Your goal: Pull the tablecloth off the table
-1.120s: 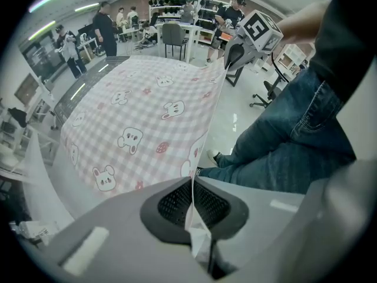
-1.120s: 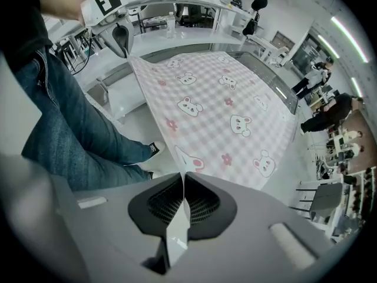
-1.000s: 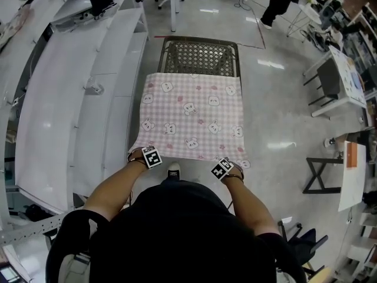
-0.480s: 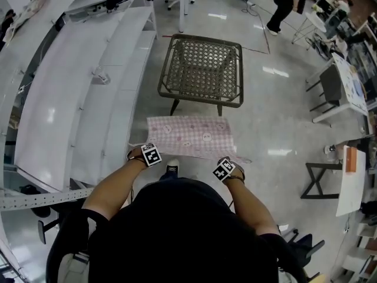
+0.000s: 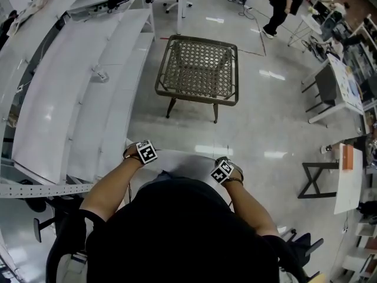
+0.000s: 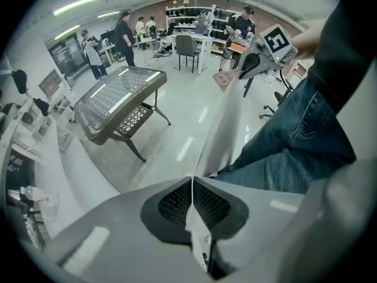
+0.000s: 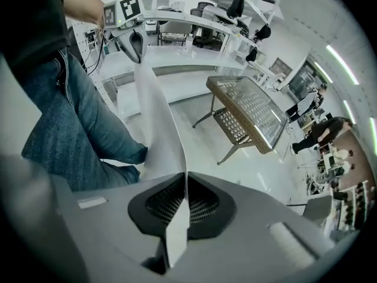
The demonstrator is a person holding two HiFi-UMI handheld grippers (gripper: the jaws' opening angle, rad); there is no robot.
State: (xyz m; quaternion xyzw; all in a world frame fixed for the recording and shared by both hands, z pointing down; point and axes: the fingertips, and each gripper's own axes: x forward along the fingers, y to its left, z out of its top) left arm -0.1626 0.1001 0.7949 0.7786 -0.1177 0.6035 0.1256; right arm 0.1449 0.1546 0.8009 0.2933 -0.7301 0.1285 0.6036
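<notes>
The wicker table (image 5: 197, 69) with a glass top stands bare on the floor ahead of me. The tablecloth (image 5: 184, 159) hangs stretched between my two grippers just in front of my body, with only its pale underside showing. My left gripper (image 5: 143, 154) is shut on one corner of it and my right gripper (image 5: 225, 171) on the other. In the left gripper view the shut jaws (image 6: 192, 184) pinch the tablecloth (image 6: 227, 119), which runs up to the right gripper (image 6: 259, 55). In the right gripper view the jaws (image 7: 186, 181) pinch the tablecloth (image 7: 158, 117), which leads to the left gripper (image 7: 133, 37).
Long white benches (image 5: 70, 87) run along the left. A black-framed side table (image 5: 321, 178) and a desk with a chair (image 5: 339, 78) stand at the right. People (image 5: 281, 2) walk at the far end. My jeans-clad legs (image 6: 294, 152) are right beside the cloth.
The pink patterned cloth has slid fully off the table toward me, leaving it bare. Both grippers have drawn back and risen with it; only its pale underside shows now.
</notes>
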